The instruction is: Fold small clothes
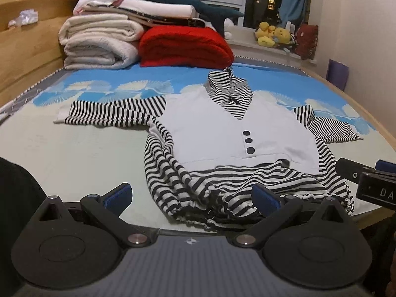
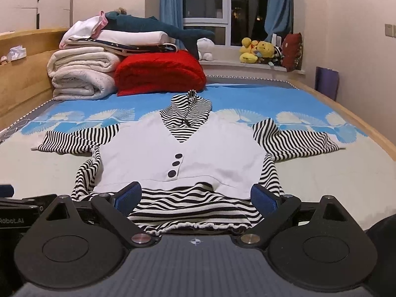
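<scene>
Striped child's top [image 2: 178,153] spread face-up on bed mat [image 2: 334,185], hem nearest. Soft, light, floppy knit; best pinched at gathered hem corners. Left gripper [image 1: 191,195] and right gripper [image 2: 195,198] both wide, empty.

You've got one striped top [image 2: 173,148] laid out mid-frame, with three dark buttons [image 2: 176,164] down its white front and two striped sleeves. Upper left of the frame, count one red blanket [image 2: 160,73], one rolled white quilt [image 2: 81,74] and one teal shark toy [image 2: 153,26]. Two blue curtains [image 2: 170,0] frame one window [image 2: 222,5], top centre. Two grippers: left [image 1: 191,198], right [image 2: 195,196].
</scene>
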